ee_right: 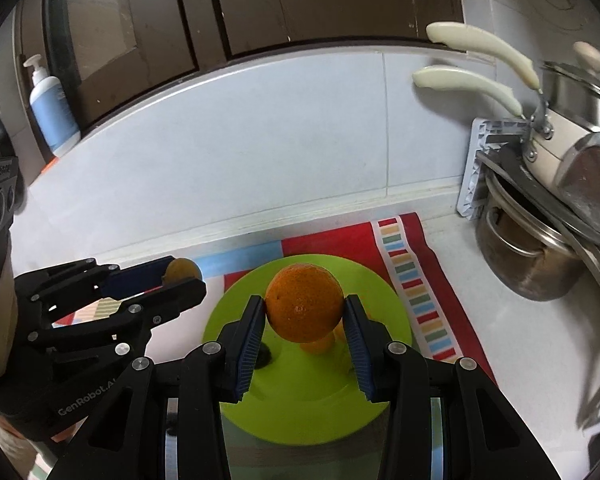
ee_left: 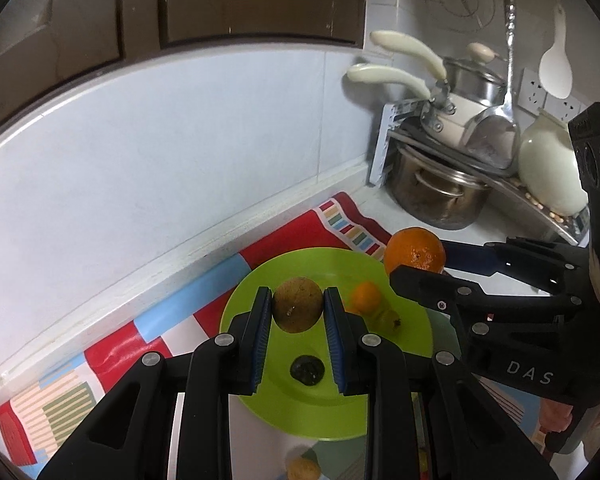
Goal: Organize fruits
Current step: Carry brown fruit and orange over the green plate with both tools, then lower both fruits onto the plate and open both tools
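My left gripper [ee_left: 297,310] is shut on a round brown fruit [ee_left: 298,305] and holds it above the green plate [ee_left: 312,408]. My right gripper [ee_right: 304,318] is shut on a large orange [ee_right: 303,303] and holds it above the same plate [ee_right: 300,404]. On the plate lie a small orange [ee_left: 366,297], a small yellow-green fruit [ee_left: 390,319] and a dark, nearly black fruit [ee_left: 307,369]. In the left wrist view the right gripper [ee_left: 416,264] comes in from the right with the orange [ee_left: 415,251]. In the right wrist view the left gripper [ee_right: 182,276] comes in from the left with the brown fruit [ee_right: 183,270].
The plate sits on a red, blue and white patterned cloth [ee_left: 112,354] on a white counter against a tiled wall. A steel pot [ee_left: 436,196], stacked pans and a white jug [ee_left: 548,168] stand on a rack at the right. A pump bottle [ee_right: 52,108] stands on the ledge at the left.
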Available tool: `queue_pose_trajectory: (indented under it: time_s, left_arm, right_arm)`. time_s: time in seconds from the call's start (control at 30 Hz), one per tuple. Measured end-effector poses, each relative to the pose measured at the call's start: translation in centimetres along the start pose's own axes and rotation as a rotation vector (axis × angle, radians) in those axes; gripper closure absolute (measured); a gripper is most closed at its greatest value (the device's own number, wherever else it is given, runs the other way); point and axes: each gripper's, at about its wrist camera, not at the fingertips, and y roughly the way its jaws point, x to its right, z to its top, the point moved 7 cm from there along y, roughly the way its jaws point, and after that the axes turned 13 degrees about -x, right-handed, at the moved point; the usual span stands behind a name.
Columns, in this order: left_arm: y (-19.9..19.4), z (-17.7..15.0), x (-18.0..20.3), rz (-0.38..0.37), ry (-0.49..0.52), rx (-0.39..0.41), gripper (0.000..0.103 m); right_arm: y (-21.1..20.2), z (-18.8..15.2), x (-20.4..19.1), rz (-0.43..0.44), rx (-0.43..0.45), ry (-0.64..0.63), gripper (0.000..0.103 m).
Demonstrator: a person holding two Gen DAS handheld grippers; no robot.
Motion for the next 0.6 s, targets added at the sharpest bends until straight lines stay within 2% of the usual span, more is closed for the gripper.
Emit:
queue_pose_trajectory:
  time_s: [0.6]
  left_arm:
    - [7.4,0.2,-1.6,0.002,0.005,-0.103,0.076]
  right_arm:
    - [7.8,1.0,2.3,0.012,-0.096,-0.013,0.062]
